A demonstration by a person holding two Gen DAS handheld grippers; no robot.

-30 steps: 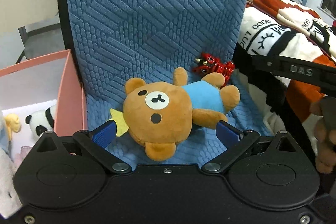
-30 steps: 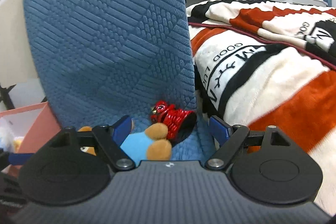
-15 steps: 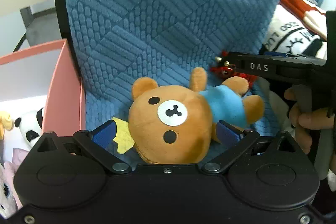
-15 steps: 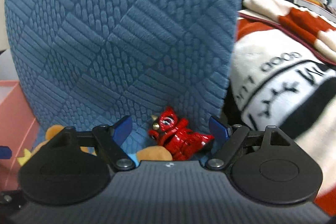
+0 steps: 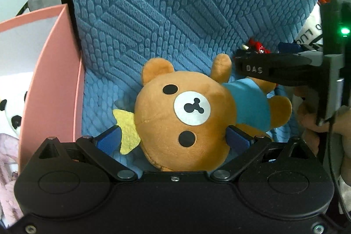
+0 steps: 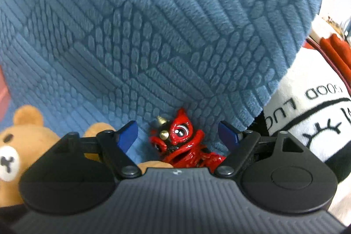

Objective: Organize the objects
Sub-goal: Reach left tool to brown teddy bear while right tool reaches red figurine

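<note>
A brown plush bear in a blue shirt lies on its back on the blue textured chair seat. My left gripper is open, its blue fingers on either side of the bear's head. A yellow star-shaped piece lies by the left finger. A glossy red lion-dance figurine sits against the chair back, behind the bear's feet. My right gripper is open, its fingers on either side of the figurine. It also shows in the left wrist view, above the bear's legs. The bear also shows in the right wrist view.
A pink storage box stands left of the chair, with a panda plush and other soft toys inside. A bed with an orange, white and black blanket lies to the right of the chair.
Both grippers have moved forward. The left one now brackets the bear's head; the right one has closed in on the red figurine. Both stay open.
</note>
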